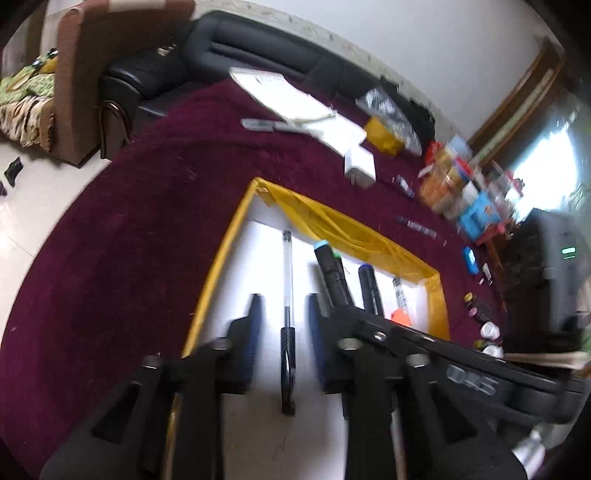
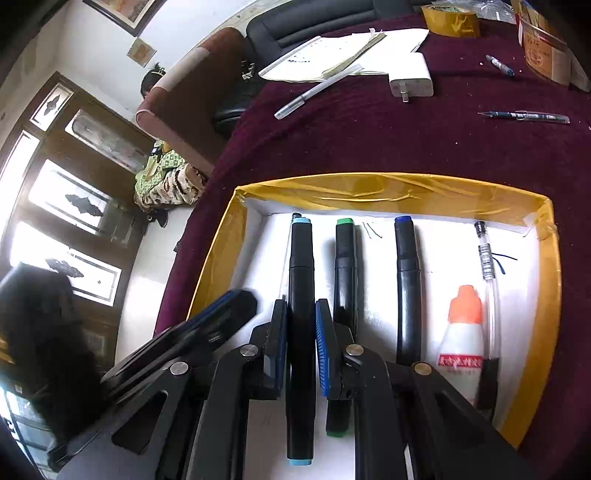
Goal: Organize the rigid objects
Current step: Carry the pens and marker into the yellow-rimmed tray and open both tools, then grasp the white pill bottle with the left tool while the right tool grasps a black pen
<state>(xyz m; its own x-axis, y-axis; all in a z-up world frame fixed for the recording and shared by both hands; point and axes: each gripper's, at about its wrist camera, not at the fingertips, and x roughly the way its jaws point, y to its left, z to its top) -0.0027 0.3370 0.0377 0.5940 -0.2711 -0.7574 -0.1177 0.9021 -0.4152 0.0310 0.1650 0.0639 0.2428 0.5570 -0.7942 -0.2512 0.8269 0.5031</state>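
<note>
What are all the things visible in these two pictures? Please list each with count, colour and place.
tray: one, yellow-taped rim, white floor, on the maroon cloth
markers: three, black, caps light blue, green and blue, side by side in tray
clear pens: two in tray, one at left, one at right
glue bottle: one, white, orange cap, in tray
charger: one, white, on cloth
papers: white, on cloth
tape roll: one, yellow-brown, far edge
left hand-held gripper: open, astride left clear pen
right hand-held gripper: shut on light-blue marker
</note>
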